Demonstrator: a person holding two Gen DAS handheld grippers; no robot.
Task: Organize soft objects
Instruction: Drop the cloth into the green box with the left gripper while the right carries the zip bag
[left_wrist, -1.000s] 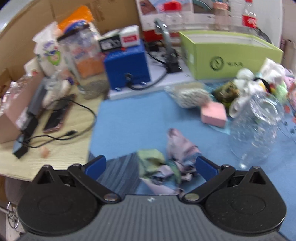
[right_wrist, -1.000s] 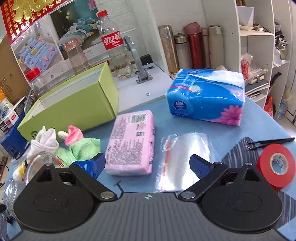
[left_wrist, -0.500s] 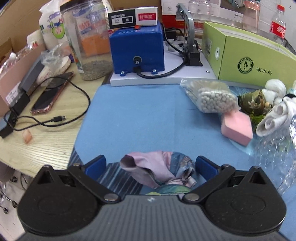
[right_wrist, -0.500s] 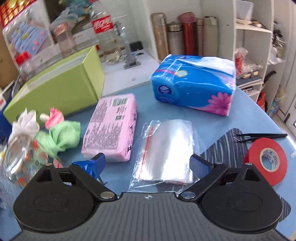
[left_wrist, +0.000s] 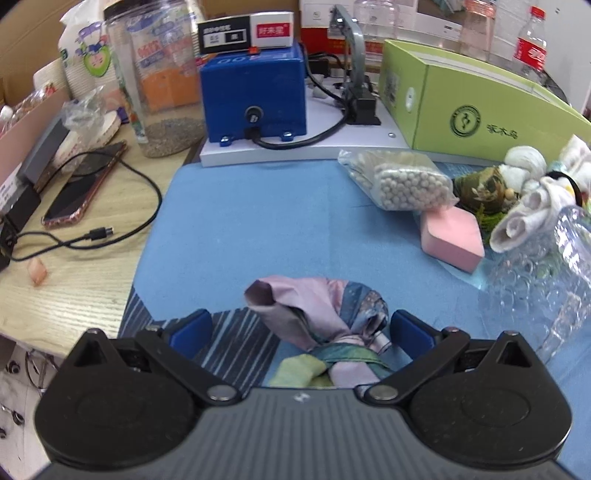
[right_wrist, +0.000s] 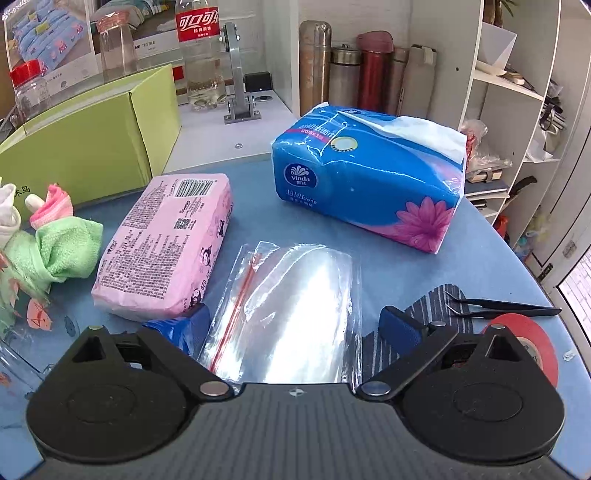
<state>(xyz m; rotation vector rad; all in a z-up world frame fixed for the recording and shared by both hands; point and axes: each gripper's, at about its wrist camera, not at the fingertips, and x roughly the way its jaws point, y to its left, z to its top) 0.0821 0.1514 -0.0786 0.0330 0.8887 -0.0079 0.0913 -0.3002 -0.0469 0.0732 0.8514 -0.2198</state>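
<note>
1. Tabletop under both your grippers is covered in smooth blue cloth, with pale wood grain showing at its left edge.
2. Green cardboard box at the back carries a round dark logo and printed characters too small to read.
3. Blue tissue pack, glossy plastic, reads "vinda" and "Strong", with a magenta flower printed on it.
4. Pink wipes pack, soft and rectangular, shows a barcode and fine print.
5. Clear zip bag with a red seal strip lies flat between the spread fingers of your right gripper; nothing is grasped.
6. Knotted cloth bundle, silky pink, blue and green, lies on the table between the wide-apart fingers of your left gripper, unclamped.
7. Red tape roll lies beside black tweezers.
</note>
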